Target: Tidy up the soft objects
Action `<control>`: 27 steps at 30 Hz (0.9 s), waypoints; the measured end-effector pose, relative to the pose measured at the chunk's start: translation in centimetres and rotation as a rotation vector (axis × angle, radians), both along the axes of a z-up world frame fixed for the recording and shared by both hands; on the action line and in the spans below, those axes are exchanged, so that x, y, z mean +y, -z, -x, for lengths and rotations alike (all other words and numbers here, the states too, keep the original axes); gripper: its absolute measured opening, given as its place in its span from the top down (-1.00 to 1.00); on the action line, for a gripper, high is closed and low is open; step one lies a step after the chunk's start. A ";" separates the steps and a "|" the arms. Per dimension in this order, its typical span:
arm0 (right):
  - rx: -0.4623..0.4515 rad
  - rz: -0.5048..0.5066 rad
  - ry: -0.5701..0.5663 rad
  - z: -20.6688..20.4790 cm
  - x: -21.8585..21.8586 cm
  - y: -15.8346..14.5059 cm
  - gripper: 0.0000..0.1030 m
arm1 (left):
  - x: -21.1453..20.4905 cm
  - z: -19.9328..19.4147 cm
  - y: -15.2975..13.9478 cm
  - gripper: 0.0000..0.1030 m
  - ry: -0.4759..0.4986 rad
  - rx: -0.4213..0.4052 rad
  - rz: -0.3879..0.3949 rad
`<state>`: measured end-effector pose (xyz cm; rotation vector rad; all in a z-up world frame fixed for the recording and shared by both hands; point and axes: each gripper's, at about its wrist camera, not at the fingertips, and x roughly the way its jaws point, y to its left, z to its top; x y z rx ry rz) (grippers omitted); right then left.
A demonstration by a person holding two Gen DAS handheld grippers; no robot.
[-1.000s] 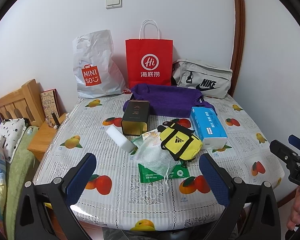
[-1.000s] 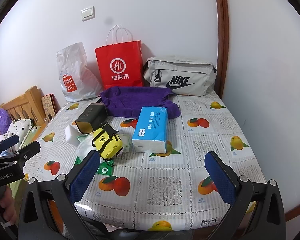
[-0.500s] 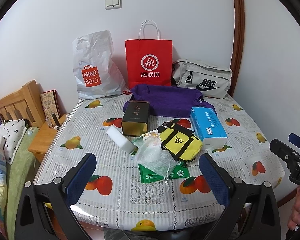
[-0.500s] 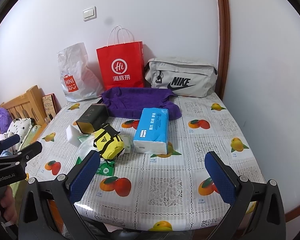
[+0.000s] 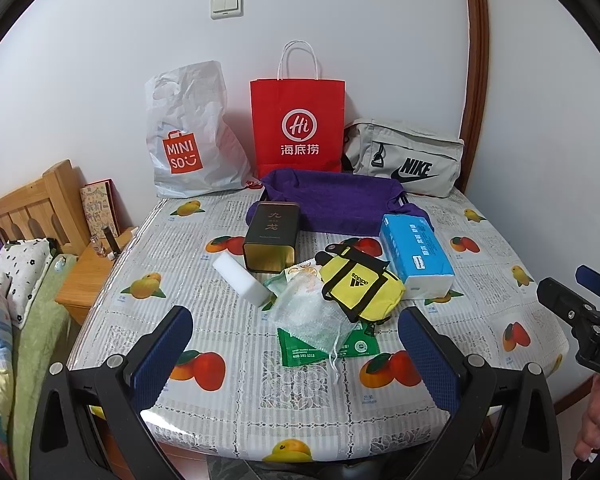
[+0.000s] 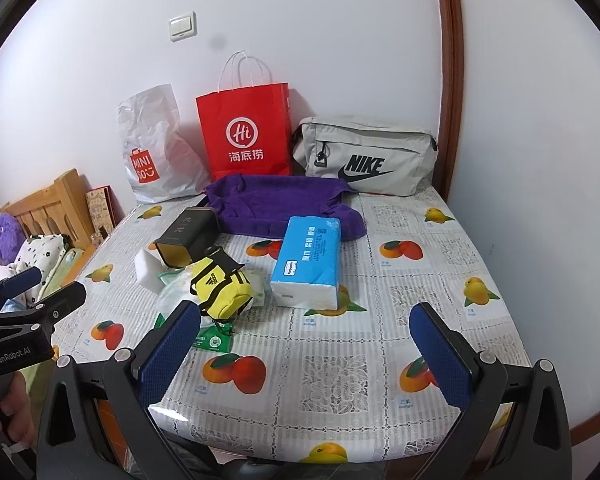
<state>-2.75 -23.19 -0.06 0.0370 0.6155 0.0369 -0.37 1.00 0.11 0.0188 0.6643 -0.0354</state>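
Note:
On the fruit-print table (image 5: 260, 408) lie a yellow Adidas pouch (image 5: 360, 288) (image 6: 222, 286), a blue tissue pack (image 5: 416, 252) (image 6: 308, 262), a white sponge block (image 5: 240, 278), a bubble-wrap bag (image 5: 308, 316) over green packets (image 5: 324, 350), and a purple towel (image 5: 336, 200) (image 6: 276, 204) at the back. My left gripper (image 5: 296, 354) is open and empty over the near table edge, short of the bubble-wrap bag. My right gripper (image 6: 304, 350) is open and empty, near the front edge, below the tissue pack.
A dark tin box (image 5: 272, 236) lies on its side mid-table. A white Miniso bag (image 5: 188, 136), a red paper bag (image 5: 298, 124) and a grey Nike bag (image 5: 408, 160) stand against the back wall. A bed with a wooden headboard (image 5: 32, 208) is on the left.
Both views have shifted very slightly; the right gripper drifted a little. Nothing on the table has moved.

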 end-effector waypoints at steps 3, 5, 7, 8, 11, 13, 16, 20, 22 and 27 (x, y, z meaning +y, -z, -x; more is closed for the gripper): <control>0.000 0.001 0.000 0.0 0.1 0.0 -1.00 | 0.0 0.0 -0.1 -1.00 0.001 0.001 0.002; 0.001 0.001 -0.002 0.0 0.1 0.0 -1.00 | 0.0 0.0 0.0 -1.00 -0.001 0.001 0.001; 0.000 0.001 -0.001 0.1 0.1 0.0 -1.00 | 0.1 0.0 0.0 -1.00 0.000 0.000 0.001; 0.000 0.000 -0.001 0.1 0.1 0.0 -1.00 | 0.0 0.0 0.0 -1.00 -0.001 0.000 0.002; -0.001 0.002 -0.006 0.2 0.2 0.0 -1.00 | 0.2 0.0 0.0 -1.00 0.000 -0.001 0.001; 0.001 0.002 -0.008 0.2 0.3 0.0 -1.00 | 0.2 0.0 0.0 -1.00 0.000 0.001 0.003; -0.001 -0.001 -0.010 0.2 0.3 0.0 -1.00 | 0.3 0.0 -0.1 -1.00 -0.001 -0.002 0.001; -0.001 0.000 -0.010 0.2 0.3 0.0 -1.00 | 0.3 0.0 -0.1 -1.00 -0.002 -0.002 0.004; 0.000 0.000 -0.010 0.2 0.3 0.1 -1.00 | 0.3 0.0 0.0 -1.00 -0.001 -0.001 0.006; 0.000 0.001 -0.011 0.2 0.4 0.1 -1.00 | 0.3 0.0 0.0 -1.00 0.003 0.000 0.005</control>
